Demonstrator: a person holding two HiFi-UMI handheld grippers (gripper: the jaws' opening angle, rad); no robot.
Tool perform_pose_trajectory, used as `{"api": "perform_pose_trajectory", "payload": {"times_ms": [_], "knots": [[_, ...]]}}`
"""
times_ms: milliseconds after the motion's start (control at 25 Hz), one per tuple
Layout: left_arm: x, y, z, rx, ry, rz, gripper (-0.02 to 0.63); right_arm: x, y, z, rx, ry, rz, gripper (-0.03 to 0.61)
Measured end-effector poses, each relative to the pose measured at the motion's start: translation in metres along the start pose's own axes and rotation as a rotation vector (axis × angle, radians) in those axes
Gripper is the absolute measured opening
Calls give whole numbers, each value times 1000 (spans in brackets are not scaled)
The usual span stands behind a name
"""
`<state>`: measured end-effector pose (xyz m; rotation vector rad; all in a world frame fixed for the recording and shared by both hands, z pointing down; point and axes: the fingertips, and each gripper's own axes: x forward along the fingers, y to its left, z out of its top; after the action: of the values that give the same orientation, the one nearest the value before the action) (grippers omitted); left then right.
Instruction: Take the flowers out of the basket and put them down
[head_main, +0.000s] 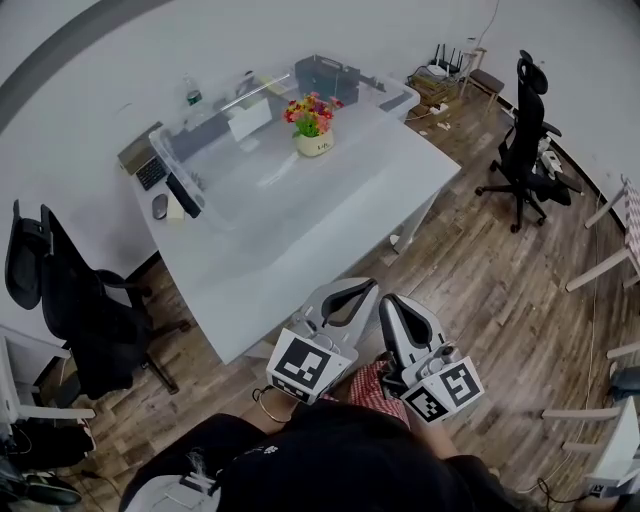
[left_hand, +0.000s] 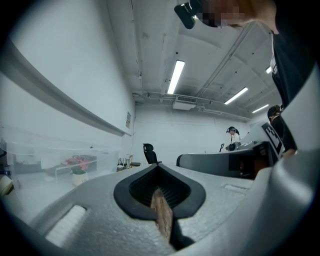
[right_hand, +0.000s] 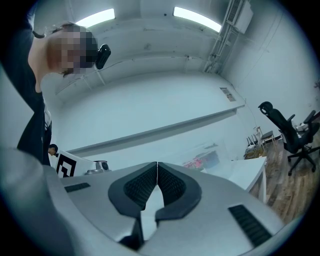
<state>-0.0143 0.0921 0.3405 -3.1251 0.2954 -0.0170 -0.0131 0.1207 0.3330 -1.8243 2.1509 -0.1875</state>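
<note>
Both grippers are held low at the person's front, short of the white table (head_main: 300, 240), presumably because the reach has not begun. The left gripper (head_main: 362, 287) and right gripper (head_main: 393, 302) each have their pads pressed together on nothing. A brown sliver below the left pads is probably floor showing through. Well ahead of both sets of fingertips, across the table, the clear plastic bin (head_main: 230, 190) holds the potted flowers (head_main: 311, 113), which stand upright.

Ceiling strip lights (left_hand: 176, 76) above the left gripper (left_hand: 159, 169) fingers (left_hand: 90, 215) glow evenly bright, fisheye corners darken, and the near fingers blur.
</note>
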Motion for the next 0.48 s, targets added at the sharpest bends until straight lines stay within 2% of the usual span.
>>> {"api": "perform_pose_trajectory", "payload": {"times_ms": [480], "knots": [[59,17,-2,4,23,95,2,22,-62,18,26,17,101,12]]}}
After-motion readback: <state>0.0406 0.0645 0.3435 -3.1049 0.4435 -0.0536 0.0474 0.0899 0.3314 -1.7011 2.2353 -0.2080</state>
